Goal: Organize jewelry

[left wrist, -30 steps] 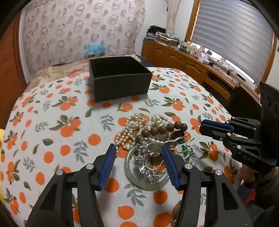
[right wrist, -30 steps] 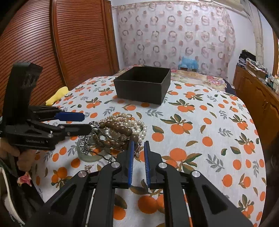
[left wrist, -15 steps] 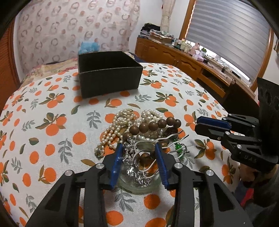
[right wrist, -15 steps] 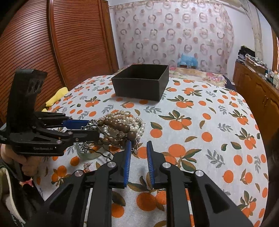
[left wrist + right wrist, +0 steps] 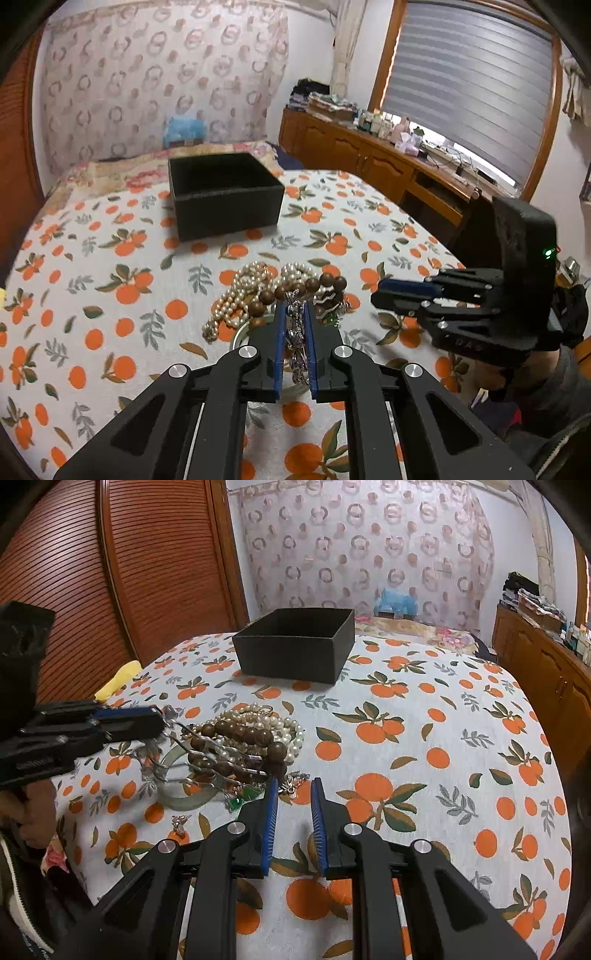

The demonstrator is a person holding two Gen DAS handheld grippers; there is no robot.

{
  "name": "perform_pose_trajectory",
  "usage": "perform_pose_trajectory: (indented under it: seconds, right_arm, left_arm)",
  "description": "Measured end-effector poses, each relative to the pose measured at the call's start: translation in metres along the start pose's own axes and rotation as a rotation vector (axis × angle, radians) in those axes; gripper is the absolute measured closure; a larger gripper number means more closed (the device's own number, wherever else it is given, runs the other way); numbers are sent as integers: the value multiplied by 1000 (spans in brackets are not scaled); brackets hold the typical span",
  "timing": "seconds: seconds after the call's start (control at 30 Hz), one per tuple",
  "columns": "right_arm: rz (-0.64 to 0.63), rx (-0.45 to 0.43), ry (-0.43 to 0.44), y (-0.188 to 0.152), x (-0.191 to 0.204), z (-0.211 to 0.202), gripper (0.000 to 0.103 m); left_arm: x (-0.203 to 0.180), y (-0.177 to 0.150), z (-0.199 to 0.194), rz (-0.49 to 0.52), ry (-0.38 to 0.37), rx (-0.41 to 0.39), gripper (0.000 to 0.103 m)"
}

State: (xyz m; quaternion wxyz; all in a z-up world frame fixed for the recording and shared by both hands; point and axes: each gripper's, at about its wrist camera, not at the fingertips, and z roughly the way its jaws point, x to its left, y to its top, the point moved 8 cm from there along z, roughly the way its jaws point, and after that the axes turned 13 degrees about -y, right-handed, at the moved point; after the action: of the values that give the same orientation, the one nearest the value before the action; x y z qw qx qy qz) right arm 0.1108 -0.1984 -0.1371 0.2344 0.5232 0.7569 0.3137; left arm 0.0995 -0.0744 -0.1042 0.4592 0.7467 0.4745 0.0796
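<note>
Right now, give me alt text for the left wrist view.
The left tongs are shut on a silver chain above a heap of pearls and brown beads on an orange-print cloth. A black box sits behind; the right tongs hover at right.

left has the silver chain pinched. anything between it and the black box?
Nothing solid. The left gripper is shut on the silver chain, and bare tablecloth leads to the open black box. But the chain hangs into the tangled pile of pearl strands and brown beads, which may drag along.
</note>
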Motion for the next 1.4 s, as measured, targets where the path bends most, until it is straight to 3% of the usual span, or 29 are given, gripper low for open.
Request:
perform_pose_trajectory:
  seconds: [0.4,0.5,0.67,1.0,1.07,1.4]
  right_arm:
    - [-36,13,41,-2,21,3,83]
    - [-55,19,56,-3,29,4,70]
    - [-104,59,77,-2,44,16,68]
    - [-196,92,-15,-3,47,33,68]
    - [-209,97,-5,-4,48,31,78]
    - [-192,105,-51,-12,20,17,94]
  left_arm:
    - [3,16,-30,26,66,-71,95]
    - [9,14,-35,19,86,-75,94]
    - [19,11,-41,-8,97,-85,95]
    - [25,8,-45,-26,102,-96,95]
    - [26,8,-46,-27,103,-98,95]
    - [26,8,-46,-26,103,-99,95]
